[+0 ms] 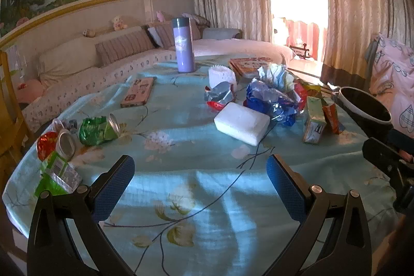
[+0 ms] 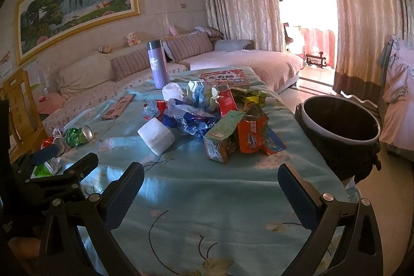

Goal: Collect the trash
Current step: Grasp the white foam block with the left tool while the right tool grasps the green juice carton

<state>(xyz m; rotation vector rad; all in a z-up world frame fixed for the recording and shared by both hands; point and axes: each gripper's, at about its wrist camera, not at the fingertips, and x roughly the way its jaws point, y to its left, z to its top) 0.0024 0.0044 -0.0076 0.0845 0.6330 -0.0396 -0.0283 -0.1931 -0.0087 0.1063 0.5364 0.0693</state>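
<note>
Tablecloth [image 1: 196, 136]: green can [image 1: 99, 130] lies sideways.

wrappers [image 2: 191, 115] crumpled, mid-table | crushed cans [image 1: 99, 129] left edge | bin [image 2: 341, 131] beside table, open

Two low wrist views side by side across the table [image 1: 207, 188], both sharing its central litter.
</note>
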